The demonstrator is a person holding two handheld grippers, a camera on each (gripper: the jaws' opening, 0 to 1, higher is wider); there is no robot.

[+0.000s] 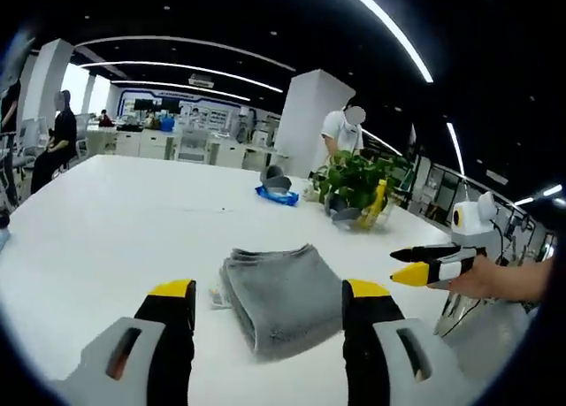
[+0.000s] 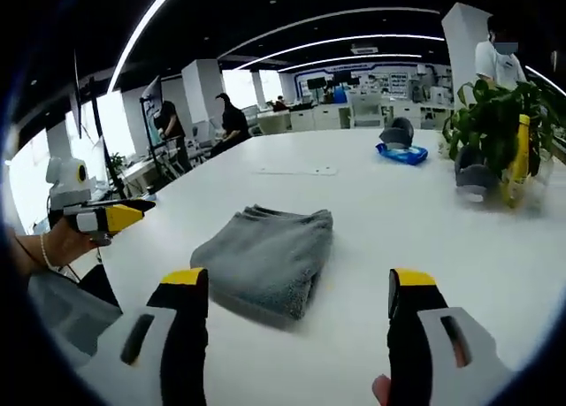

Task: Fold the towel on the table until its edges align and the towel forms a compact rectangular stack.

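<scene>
Grey towel (image 1: 281,296) lies folded on white table (image 1: 115,220), just ahead of both grippers. Left gripper (image 1: 270,291) and right gripper (image 2: 299,278) both gape wide, empty.

Bright ceiling strip lights (image 1: 389,26), sharp centre, fisheye-warped edges.

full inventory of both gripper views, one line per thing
towel: 1, grey, folded into a stack on the table, ahead of both grippers
table: 1, white, large
potted plant: 1, green, far side of the table
yellow bottle: 1, beside the plant
blue item: 1, with a grey object on it, far side of the table
pillars: several, white, in the room behind
people: several, standing or seated behind the table
left gripper: 1, black and yellow, open, off the towel
right gripper: 1, black and yellow, open, off the towel
</scene>
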